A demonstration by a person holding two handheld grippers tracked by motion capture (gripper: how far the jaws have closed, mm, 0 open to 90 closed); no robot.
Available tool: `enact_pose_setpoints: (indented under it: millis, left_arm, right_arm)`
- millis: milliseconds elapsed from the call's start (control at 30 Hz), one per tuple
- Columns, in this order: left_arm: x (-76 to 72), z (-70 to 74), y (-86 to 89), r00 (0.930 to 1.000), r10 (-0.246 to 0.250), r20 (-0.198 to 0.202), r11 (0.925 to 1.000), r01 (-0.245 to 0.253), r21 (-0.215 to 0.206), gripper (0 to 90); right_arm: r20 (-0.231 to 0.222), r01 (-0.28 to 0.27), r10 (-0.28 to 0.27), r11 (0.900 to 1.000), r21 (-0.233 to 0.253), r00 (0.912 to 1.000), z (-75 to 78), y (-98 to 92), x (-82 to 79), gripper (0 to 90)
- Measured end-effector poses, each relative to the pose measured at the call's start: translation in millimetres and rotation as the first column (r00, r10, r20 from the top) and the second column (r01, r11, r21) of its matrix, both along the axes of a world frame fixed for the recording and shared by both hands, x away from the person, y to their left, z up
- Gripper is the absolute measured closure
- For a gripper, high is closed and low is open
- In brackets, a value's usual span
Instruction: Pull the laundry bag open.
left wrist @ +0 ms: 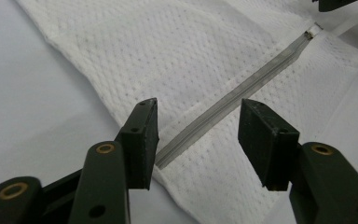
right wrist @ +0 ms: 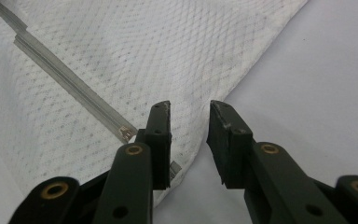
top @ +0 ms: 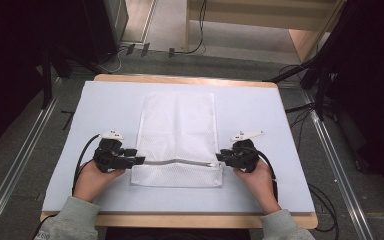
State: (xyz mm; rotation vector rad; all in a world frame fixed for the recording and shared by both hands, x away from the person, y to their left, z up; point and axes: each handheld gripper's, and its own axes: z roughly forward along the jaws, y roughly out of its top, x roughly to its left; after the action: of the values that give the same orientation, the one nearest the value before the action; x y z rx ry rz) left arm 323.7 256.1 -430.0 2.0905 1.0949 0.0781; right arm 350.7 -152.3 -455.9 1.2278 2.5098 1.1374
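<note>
My left gripper (left wrist: 198,135) gapes wide over the mesh bag's (top: 177,130) zipper (left wrist: 228,105); my right gripper (right wrist: 189,140), narrowly open, straddles its edge beside the slider (right wrist: 127,134).

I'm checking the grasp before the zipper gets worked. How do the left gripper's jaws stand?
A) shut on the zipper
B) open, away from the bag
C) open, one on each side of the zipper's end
C: the left gripper is open, with the zipper of the mesh bag running between its jaws.

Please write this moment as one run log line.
left tool: open, at zipper end | right tool: open, at mesh laundry bag edge
</note>
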Motion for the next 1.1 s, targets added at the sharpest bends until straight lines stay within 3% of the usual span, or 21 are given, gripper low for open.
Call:
enact_pose_setpoints:
  millis: [233, 433, 667, 967, 1100]
  left_arm:
    - [1.8, 1.1, -14.9, 0.9994, -0.033, 0.008, 0.9994, 0.033, 0.014, 43.3]
    - [4.1, 0.2, -28.6, 0.9976, -0.069, 0.004, 0.9972, 0.069, 0.03, 42.4]
    - [8.1, 0.7, -44.4, 0.9957, -0.091, 0.017, 0.9957, 0.09, 0.019, 42.4]
    - [16.6, 0.6, -66.5, 0.9913, -0.127, 0.034, 0.9918, 0.127, 0.007, 43.8]
    - [20.5, -0.4, -76.5, 0.9891, -0.145, 0.024, 0.9894, 0.145, 0.001, 47.8]
  right_arm:
    - [0.009, 0.003, -0.004, 1.0, 0.005, 1.0, 0.3, -1.6, -1.5, 63.5]
    - [0.014, 0.005, -0.005, 1.0, 0.009, 0.9999, 1.1, 0.1, -3.3, 62.9]
    - [0.011, -0.004, 0.003, 1.0, 0.007, 0.9999, -0.6, 3.6, -5.5, 63.3]
    - [-0.018, 0.019, -0.019, 1.0, 0.02, 0.9997, 0.0, 2.2, -10.4, 71.4]
    - [-0.026, 0.03, -0.03, 0.999, 0.031, 0.9992, 0.3, 1.3, -12.8, 76.5]
